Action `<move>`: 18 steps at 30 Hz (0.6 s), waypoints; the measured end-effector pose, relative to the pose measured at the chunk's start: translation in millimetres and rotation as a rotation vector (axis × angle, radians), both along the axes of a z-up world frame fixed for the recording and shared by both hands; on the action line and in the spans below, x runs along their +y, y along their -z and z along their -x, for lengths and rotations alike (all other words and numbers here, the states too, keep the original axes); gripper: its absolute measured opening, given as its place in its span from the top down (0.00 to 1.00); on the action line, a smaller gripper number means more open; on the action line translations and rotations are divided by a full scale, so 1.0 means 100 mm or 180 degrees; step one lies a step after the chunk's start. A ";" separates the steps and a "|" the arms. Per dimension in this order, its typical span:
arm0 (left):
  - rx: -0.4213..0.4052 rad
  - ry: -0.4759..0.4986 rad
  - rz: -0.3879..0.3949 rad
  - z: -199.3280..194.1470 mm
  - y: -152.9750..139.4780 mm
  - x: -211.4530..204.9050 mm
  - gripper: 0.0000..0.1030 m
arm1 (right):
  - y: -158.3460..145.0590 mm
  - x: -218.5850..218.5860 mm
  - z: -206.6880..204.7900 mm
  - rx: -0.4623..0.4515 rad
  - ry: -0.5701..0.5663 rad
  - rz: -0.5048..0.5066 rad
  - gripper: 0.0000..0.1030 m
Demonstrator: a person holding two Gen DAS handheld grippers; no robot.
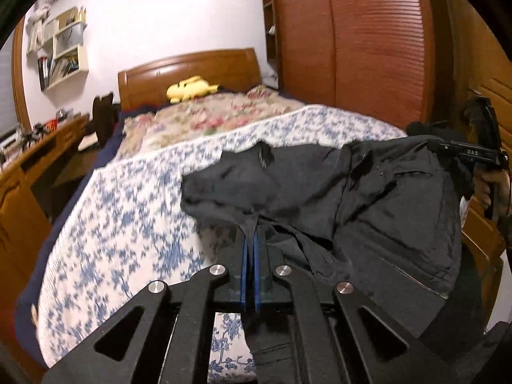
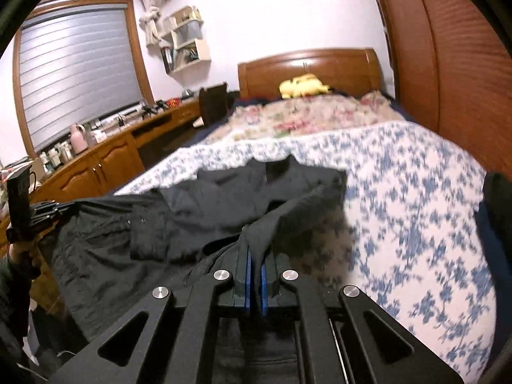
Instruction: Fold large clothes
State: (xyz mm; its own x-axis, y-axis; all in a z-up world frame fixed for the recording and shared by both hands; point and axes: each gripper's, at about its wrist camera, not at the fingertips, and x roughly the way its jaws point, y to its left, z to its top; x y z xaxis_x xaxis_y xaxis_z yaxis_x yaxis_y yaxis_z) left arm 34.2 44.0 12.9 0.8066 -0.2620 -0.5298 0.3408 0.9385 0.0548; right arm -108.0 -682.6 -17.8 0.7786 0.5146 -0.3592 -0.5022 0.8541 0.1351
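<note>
A large black garment (image 1: 377,198) hangs stretched between both grippers above the blue-and-white floral bedspread (image 1: 128,217). In the left wrist view my left gripper (image 1: 252,224) is shut on a pinched edge of the cloth, blue pads pressed together. The right gripper (image 1: 448,148) shows at the far right, held by a hand, gripping the other end. In the right wrist view my right gripper (image 2: 255,240) is shut on a fold of the black garment (image 2: 134,240). The far part of the garment still rests on the bedspread (image 2: 416,224). The left gripper (image 2: 59,206) shows at the left edge there.
A wooden headboard (image 1: 188,76) with a yellow plush toy (image 1: 192,91) stands at the bed's far end. A pink floral quilt (image 1: 217,118) covers the upper bed. A wooden desk (image 2: 105,160) with small items runs along the left, a tall wooden wardrobe (image 1: 368,38) on the right.
</note>
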 end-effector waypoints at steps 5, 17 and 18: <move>-0.0141 0.0069 0.0049 0.24 -0.28 0.03 0.97 | -0.21 -0.12 0.40 -0.0214 -0.0056 -0.0115 0.96; -0.0259 0.0148 0.0021 0.32 -0.43 -0.07 0.97 | -0.21 -0.33 0.73 -0.0402 0.0070 -0.0102 0.96; -0.0192 0.0133 0.0026 0.21 -0.34 -0.07 0.97 | -0.19 -0.28 0.67 -0.0343 0.0077 -0.0076 0.96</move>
